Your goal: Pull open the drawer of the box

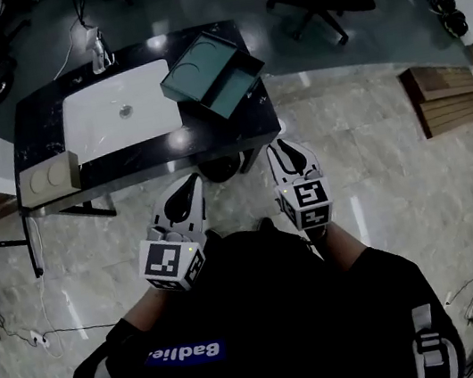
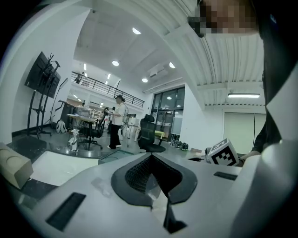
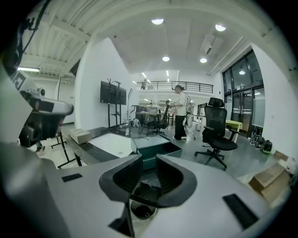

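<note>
Open floor reaches the table; the box fills its corner.

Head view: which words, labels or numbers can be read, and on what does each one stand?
"Badlie": white letters on a blue strip across the person's black top; the reading is uncertain.
No other text is readable; the teal box shows no print.

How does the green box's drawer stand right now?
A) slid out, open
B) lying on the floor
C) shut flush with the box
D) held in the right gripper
A: the drawer sticks out of the box on the table, its inside showing, while the left gripper and right gripper hang short of it.
</note>
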A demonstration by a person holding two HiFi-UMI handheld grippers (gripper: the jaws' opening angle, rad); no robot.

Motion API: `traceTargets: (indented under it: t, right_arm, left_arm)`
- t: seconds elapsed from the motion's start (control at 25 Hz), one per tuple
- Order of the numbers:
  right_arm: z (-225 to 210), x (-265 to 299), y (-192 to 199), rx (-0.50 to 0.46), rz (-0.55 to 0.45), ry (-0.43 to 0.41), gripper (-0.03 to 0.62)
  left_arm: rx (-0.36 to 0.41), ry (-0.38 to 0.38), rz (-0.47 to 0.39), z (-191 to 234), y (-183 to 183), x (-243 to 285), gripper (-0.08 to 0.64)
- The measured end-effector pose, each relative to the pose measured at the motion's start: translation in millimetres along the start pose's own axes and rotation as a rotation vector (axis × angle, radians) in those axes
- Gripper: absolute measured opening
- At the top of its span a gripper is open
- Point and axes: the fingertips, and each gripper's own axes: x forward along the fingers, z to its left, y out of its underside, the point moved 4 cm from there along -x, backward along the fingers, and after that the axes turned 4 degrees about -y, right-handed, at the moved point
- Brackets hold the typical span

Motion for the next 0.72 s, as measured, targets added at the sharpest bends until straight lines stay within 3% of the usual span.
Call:
traceTargets:
  t: [0.2, 0.32, 0.48, 0.72]
  right_arm:
    - [1, -22, -36, 0.020, -0.095, -0.071, 0.069]
    - [-3, -38, -54, 0.022, -0.156, -0.126, 0.067]
    - [-2, -60, -71, 0.048, -0.214, -0.242, 0.067]
    - [11, -85, -79, 0.017, -0.290, -0.397, 0.066]
  left_arm:
    - [0.020, -0.032, -0.010, -25, -12, 12, -0.009]
    - [0.055, -0.014, -0.030, -50, -21, 23, -0.009]
    - [0.099, 0.003, -0.046, -80, -31, 35, -0.009]
    - [0.144, -0.030, -0.029, -96, -29, 39, -0.009]
